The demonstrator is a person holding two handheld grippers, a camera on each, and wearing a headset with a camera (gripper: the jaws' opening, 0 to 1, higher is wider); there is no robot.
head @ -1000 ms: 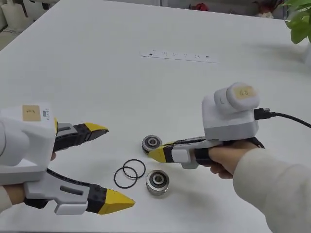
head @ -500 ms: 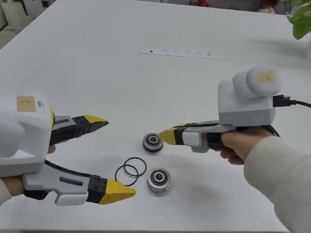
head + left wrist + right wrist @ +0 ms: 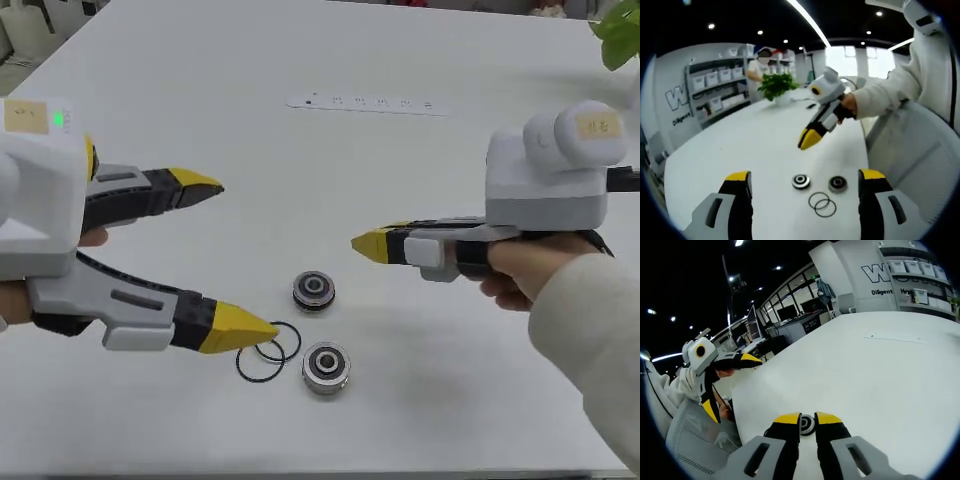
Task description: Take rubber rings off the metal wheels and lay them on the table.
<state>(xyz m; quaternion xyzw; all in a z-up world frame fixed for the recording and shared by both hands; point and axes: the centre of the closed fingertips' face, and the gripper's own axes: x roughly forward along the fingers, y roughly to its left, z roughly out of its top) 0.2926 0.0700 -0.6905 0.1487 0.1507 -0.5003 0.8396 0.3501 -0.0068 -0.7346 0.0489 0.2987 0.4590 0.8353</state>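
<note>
Two metal wheels lie on the white table (image 3: 200, 90): one (image 3: 314, 290) further off, one (image 3: 326, 366) nearer me. Two thin black rubber rings (image 3: 268, 355) lie overlapped on the table just left of the nearer wheel. My left gripper (image 3: 230, 257) is open wide, and its lower jaw tip hangs over the rings. In the left gripper view both wheels (image 3: 801, 181) (image 3: 838, 184) and the rings (image 3: 822, 204) lie between its jaws. My right gripper (image 3: 365, 243) is shut and empty, hovering up and right of the far wheel. A wheel (image 3: 807, 424) shows just past the right gripper's tips (image 3: 807, 419).
A long white strip (image 3: 365, 102) lies flat on the far part of the table. A green plant (image 3: 620, 35) stands at the far right corner. A black cable (image 3: 625, 180) runs off the right gripper. The left gripper (image 3: 715, 375) also appears in the right gripper view.
My right gripper has drawn back to the right, away from the far wheel. The left gripper has moved forward, so its lower jaw now reaches over the rings. Wheels and rings stayed put.
</note>
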